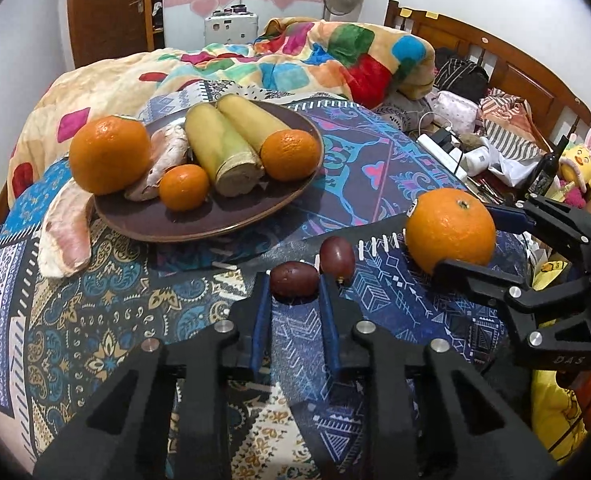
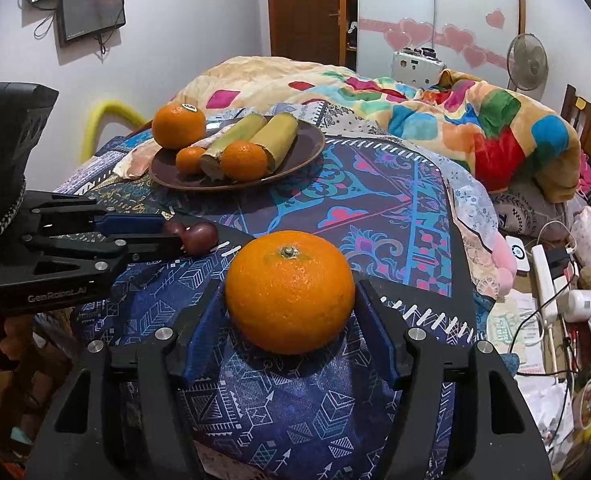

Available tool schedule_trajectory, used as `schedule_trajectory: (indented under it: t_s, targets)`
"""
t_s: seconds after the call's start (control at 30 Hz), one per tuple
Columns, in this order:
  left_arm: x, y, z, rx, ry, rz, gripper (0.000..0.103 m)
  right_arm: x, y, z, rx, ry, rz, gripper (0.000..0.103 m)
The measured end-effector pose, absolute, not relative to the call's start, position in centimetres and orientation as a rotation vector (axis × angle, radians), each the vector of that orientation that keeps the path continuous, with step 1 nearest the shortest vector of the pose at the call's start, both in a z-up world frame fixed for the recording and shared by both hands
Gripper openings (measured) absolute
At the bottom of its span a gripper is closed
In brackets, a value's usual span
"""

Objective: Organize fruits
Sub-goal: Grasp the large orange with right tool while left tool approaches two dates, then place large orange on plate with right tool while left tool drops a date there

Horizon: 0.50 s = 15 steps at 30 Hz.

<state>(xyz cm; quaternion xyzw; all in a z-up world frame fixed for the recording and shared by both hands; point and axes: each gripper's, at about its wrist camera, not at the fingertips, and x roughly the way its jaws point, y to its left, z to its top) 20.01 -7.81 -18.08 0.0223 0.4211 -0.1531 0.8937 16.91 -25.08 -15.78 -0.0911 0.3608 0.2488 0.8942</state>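
Bedspread (image 1: 95,320); plate (image 1: 223,220) hiding ginger (image 1: 167,152).

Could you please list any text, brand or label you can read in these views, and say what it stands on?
"GenRobot.AI": side of the black left claw.
"DAS": body of the black right claw.
Small sticker on the large orange on the brown plate: too small to read.
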Motion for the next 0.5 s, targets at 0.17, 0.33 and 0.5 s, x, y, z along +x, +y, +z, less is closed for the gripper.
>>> schedule_trajectory:
  t_s: [0.17, 0.33, 0.5]
  targets:
    - [20.1, -7.6, -17.9, 0.036, 0.863, -0.324, 0.018, 16.9, -25.2, -15.6, -0.174, 0.745, 0.514, 0.06]
    - [19.7, -6.2, -17.5, 0.016, 0.853, -0.304, 0.018, 17.3, -25.1, -14.9, -0.154, 0.732, 0.527, 0.06]
    - [19.8, -3.3, -15.7, -0.018, 0.81, -0.254, 0.018, 18.0, -24.4, -13.4, -0.138, 0.69, 0.539, 0.06]
